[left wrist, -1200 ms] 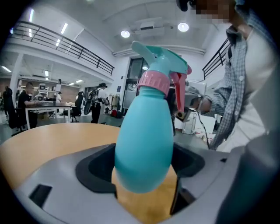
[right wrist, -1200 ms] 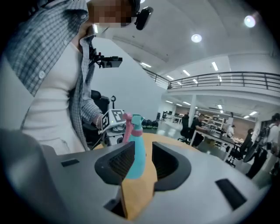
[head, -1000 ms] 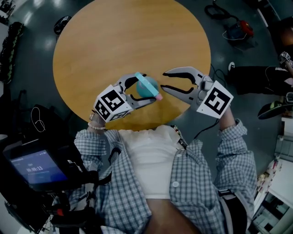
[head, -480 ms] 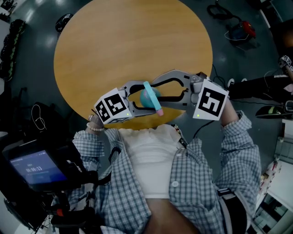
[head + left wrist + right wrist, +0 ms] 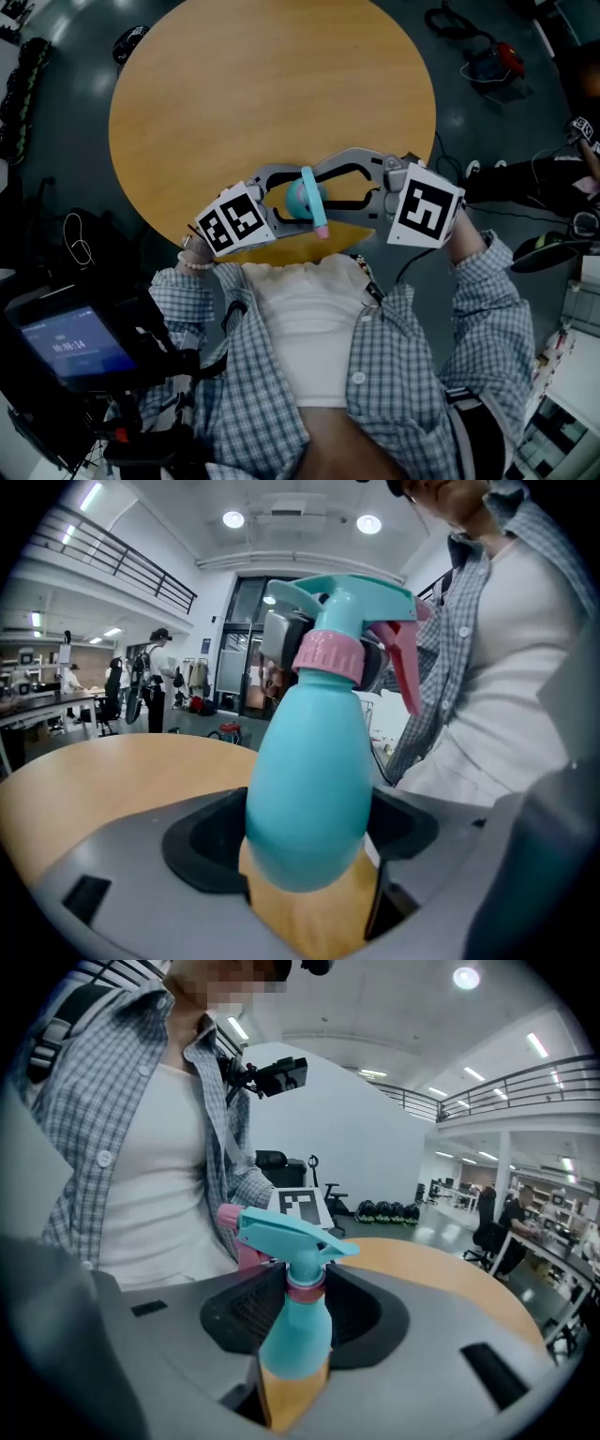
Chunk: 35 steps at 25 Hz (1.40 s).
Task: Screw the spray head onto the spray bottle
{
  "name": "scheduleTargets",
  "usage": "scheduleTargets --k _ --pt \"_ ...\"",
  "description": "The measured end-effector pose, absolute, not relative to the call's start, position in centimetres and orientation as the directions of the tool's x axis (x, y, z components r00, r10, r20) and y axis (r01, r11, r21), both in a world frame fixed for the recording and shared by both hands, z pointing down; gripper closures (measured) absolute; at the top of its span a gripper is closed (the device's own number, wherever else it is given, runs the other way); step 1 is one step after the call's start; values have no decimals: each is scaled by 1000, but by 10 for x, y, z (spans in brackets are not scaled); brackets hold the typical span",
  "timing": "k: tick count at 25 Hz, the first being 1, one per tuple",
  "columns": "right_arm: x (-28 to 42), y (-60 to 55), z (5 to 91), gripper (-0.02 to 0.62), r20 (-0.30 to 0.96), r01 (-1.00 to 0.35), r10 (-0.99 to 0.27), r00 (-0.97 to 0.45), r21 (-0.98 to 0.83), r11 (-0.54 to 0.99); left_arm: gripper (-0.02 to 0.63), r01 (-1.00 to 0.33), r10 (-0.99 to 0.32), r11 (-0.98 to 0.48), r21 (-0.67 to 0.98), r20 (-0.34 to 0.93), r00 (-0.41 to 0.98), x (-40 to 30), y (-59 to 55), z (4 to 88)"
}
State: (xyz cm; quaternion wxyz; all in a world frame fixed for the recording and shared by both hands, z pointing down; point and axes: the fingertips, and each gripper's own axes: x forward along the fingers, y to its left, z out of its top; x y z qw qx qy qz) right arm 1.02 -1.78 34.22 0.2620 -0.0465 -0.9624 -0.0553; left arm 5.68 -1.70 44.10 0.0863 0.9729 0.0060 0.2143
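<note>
A teal spray bottle [image 5: 296,199] with a pink collar [image 5: 305,1288] and a teal spray head [image 5: 310,190] hangs over the near edge of the round wooden table [image 5: 262,84]. My left gripper [image 5: 296,201] is shut on the bottle's body [image 5: 309,780], which fills the gap between its jaws. My right gripper [image 5: 317,189] reaches in from the right at the top of the bottle. Its jaws have just been opening a little. The collar is between them, with a pad close on either side. The pink trigger [image 5: 405,672] points toward the person's shirt.
The person's checked shirt [image 5: 375,375] is right behind both grippers. A dark device with a lit screen [image 5: 75,347] hangs at the lower left. Bags and cables [image 5: 478,61] lie on the floor around the table. People stand at benches [image 5: 150,677] far off.
My right gripper has swung left from beside the bottle until its jaws stand around the spray head's collar. The left gripper and bottle shifted slightly right. Little has moved in the last half second.
</note>
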Motion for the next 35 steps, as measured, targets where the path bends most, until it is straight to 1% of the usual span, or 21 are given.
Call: scheduleTargets --k 3,5,10,15,18,20,22,24,29,32,35 --pt "9 -26 351 471 530 3 -43 -847 86 996 212 -117 -42 -984 135 462 886 51 -29 451" --pt "8 -35 358 471 532 -97 -132 -836 93 991 212 -203 -123 -973 112 492 862 47 -40 458" --pt "9 -57 367 471 478 -387 -365 -799 55 920 212 -406 -309 -911 76 528 791 42 -62 473" --pt "14 -71 376 471 472 -633 -549 -690 -26 774 212 -537 -457 -843 -25 559 692 34 -79 481" --pt "19 -77 382 471 484 -764 -644 -592 -82 640 212 -596 -529 -799 -85 571 628 29 -86 485" --pt "22 -80 386 471 492 -828 -691 -529 -122 547 212 -638 -578 -760 -125 579 575 26 -90 487" --pt "22 -82 388 471 486 -855 -717 -500 -142 499 212 -671 -603 -728 -136 592 534 24 -94 490" --pt "21 -84 388 471 468 -848 -719 -514 -151 507 212 -677 -591 -728 -104 595 544 26 -94 491" --pt "19 -83 382 471 406 -766 -666 -626 -159 622 215 -608 -516 -793 -38 573 637 29 -90 490" --pt "17 -80 374 468 361 -708 -632 -686 -132 693 215 -565 -453 -824 51 541 709 31 -87 483" --pt "19 -70 371 419 341 -620 -547 -765 -155 770 214 -499 -378 -856 135 495 783 34 -81 471"
